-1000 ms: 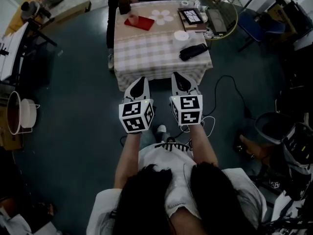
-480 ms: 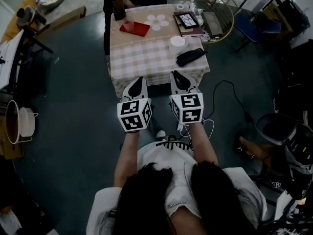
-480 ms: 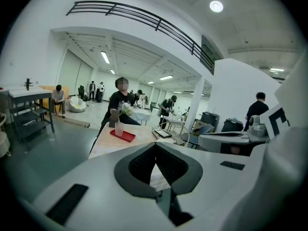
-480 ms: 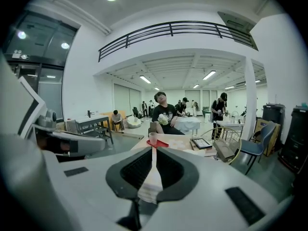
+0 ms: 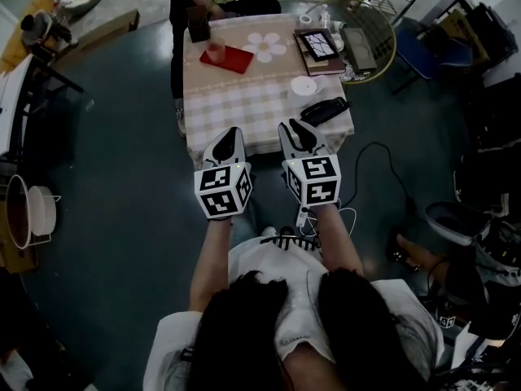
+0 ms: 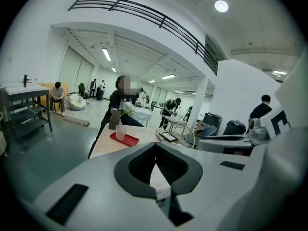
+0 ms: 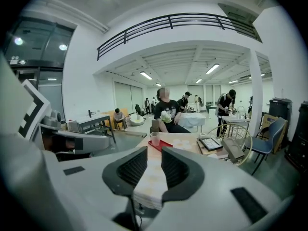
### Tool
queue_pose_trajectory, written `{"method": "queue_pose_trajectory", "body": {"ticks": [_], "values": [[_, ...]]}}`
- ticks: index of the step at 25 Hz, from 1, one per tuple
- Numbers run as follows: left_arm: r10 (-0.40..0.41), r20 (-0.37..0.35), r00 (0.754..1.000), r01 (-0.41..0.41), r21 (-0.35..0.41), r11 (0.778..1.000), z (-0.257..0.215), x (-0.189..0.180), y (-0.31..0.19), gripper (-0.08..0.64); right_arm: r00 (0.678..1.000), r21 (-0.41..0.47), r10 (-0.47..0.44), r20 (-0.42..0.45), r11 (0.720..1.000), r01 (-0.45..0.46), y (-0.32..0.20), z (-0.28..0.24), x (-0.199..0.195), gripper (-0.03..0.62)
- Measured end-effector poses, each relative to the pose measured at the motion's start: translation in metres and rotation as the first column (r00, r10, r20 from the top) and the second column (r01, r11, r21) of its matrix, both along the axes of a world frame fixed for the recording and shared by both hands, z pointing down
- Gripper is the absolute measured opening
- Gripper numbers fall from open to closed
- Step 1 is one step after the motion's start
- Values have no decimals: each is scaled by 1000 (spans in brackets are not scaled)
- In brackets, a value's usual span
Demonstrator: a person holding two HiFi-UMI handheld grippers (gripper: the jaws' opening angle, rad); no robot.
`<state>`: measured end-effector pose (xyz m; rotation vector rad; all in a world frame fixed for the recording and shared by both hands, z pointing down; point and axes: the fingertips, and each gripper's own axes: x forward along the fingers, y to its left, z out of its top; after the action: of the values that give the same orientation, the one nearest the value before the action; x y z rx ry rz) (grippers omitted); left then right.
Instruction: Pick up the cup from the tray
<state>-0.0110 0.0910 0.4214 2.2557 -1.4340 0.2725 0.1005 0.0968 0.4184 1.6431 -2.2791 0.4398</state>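
A pale translucent cup (image 5: 215, 51) stands upright on a red tray (image 5: 230, 59) at the far left of a checked-cloth table (image 5: 244, 104). The left gripper view shows the cup (image 6: 120, 131) and tray (image 6: 126, 139) far ahead, as does the right gripper view, with cup (image 7: 154, 138) on tray (image 7: 161, 145). Both grippers hover side by side at the table's near edge, well short of the tray. My left gripper (image 5: 233, 134) has its tips together and holds nothing. My right gripper (image 5: 295, 127) has its jaws opening, a narrow gap between the tips, nothing in it.
A person sits at the table's far side behind a brown vase of flowers (image 5: 198, 28). On the table lie a white flower mat (image 5: 267, 49), a white dish (image 5: 304, 85), a black case (image 5: 324, 110) and a framed tablet (image 5: 317, 43). A round wire-rimmed side table (image 5: 368, 24) stands to the right.
Both grippers have come forward to the table's near edge and now overlap it in the head view. The cup and tray stay put.
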Motion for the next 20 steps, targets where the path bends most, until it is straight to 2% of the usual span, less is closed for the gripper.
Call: {"method": "queue_pose_trajectory", "body": {"ticks": [2,6,10,16,20], "values": [[2,2,1000,-2,-7,1000,2,-4,-15,6,1000,-14,-13,6,1000,13,-14,3,-5,98],[4,1,1000,-4,-23,1000,4,-10,-42,6,1000,-26,-20,-1,999,20,-41,5,-12,115],[14,2,1000,-13,-40,999,6,-17,-66,6,1000,-41,-16,9,999,16,-66,6,-17,167],[9,0,1000,-9,-49,999,11,-36,-99,6,1000,-51,-17,16,999,17,-98,8,-30,190],[24,1,1000,-24,-58,998,14,-47,-120,6,998,-28,-35,57,999,37,-118,6,-46,209]]}}
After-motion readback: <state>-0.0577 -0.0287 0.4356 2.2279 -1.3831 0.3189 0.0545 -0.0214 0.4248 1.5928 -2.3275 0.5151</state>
